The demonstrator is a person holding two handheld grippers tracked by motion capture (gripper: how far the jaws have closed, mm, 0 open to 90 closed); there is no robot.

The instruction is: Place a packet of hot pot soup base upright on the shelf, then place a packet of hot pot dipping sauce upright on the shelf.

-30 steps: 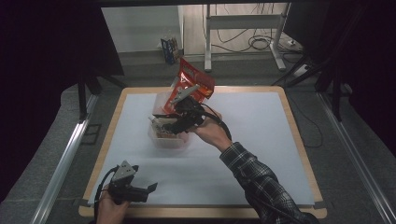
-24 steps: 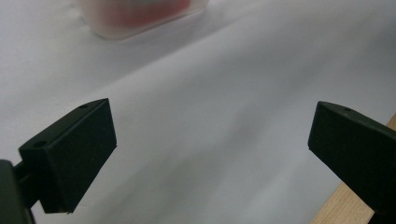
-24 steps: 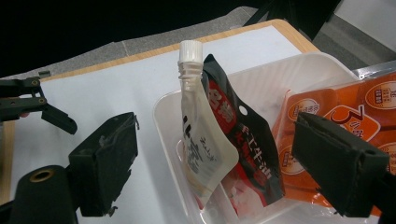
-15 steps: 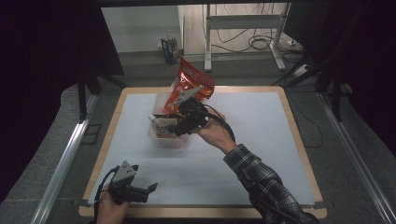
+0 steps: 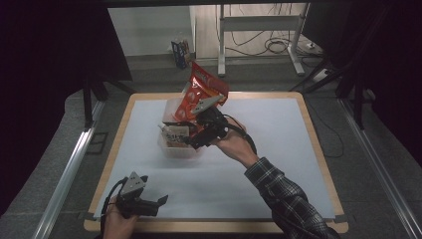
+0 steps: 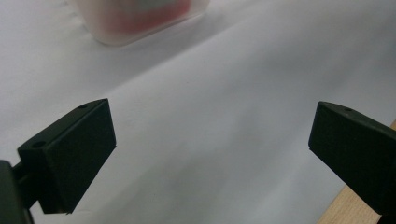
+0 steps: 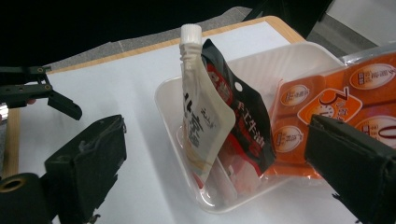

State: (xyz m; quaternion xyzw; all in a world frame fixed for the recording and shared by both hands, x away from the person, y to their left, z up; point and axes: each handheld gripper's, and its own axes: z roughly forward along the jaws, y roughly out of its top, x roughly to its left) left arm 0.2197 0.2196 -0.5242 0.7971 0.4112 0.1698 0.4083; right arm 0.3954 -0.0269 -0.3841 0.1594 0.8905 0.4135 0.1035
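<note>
Work in hand: packing snack pouches into a clear plastic tray [image 7: 299,60] on the white surface [image 5: 278,174].
Right tool [image 5: 191,138]: hovered at the tray's near side; its jaws had just been opening and stood wide, nothing pressed between them.
Spouted white pouch [image 7: 203,116]: directly ahead of the right tool, between the jaw lines but free of both, standing on end in the tray, cap up, leaning on a black-and-red packet [image 7: 245,116].
Orange bag [image 5: 201,92]: beyond the right tool, propped upright at the tray's far end, partly over the rim.
Left tool [image 5: 147,204]: parked low near the front edge of the surface, jaws wide apart and empty; the tray lay well ahead of it.
Step judged: release of the spouted pouch, just done or finishing.
How to do it well: draw the right tool straight back along its own axis, keeping the jaws spread so neither pad catches the pouch.
Risk: the pouch looked loosely propped and could tip.
</note>
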